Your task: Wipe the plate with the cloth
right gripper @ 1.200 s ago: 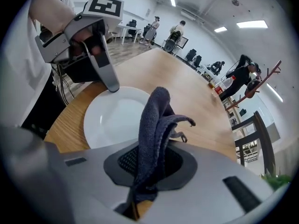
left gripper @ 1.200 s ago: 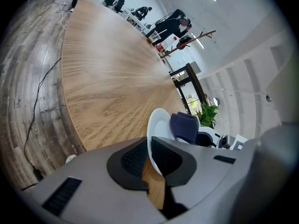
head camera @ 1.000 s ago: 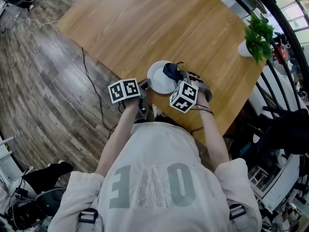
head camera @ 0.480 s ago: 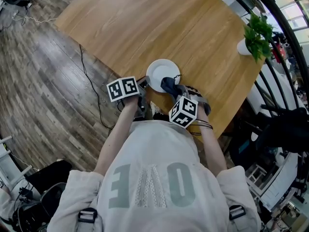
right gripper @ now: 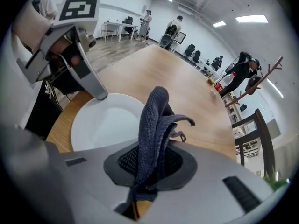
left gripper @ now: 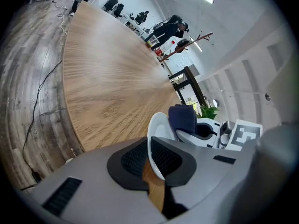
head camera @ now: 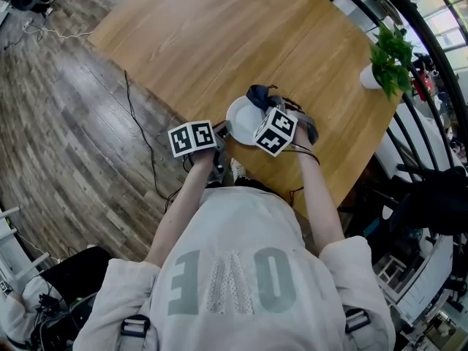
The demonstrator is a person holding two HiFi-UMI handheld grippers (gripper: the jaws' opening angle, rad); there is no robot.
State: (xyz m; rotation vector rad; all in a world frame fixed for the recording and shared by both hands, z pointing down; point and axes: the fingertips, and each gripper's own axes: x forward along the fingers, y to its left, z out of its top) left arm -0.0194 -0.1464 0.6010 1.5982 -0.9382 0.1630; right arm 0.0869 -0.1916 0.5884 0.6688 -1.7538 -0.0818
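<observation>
A white plate [head camera: 241,117] lies near the front edge of the wooden table [head camera: 219,35]. My left gripper [head camera: 221,129] is shut on the plate's near-left rim; in the left gripper view the rim [left gripper: 156,146] stands between the black pads. A dark blue cloth [head camera: 260,96] is bunched in my right gripper [head camera: 268,108], which is shut on it over the plate's far-right edge. In the right gripper view the cloth [right gripper: 155,120] rises from between the jaws, with the plate [right gripper: 103,122] to its left and below it. The left gripper [right gripper: 74,50] shows at the upper left.
A potted plant [head camera: 389,50] stands at the table's right edge. A black cable [head camera: 140,126] trails over the wooden floor left of the table. Dark railings and chairs [head camera: 424,196] crowd the right side. People stand far off in the room [right gripper: 174,29].
The right gripper drew the cloth over the plate toward the person, then pushed it back to the plate's far-right edge. The left gripper kept its hold on the rim.
</observation>
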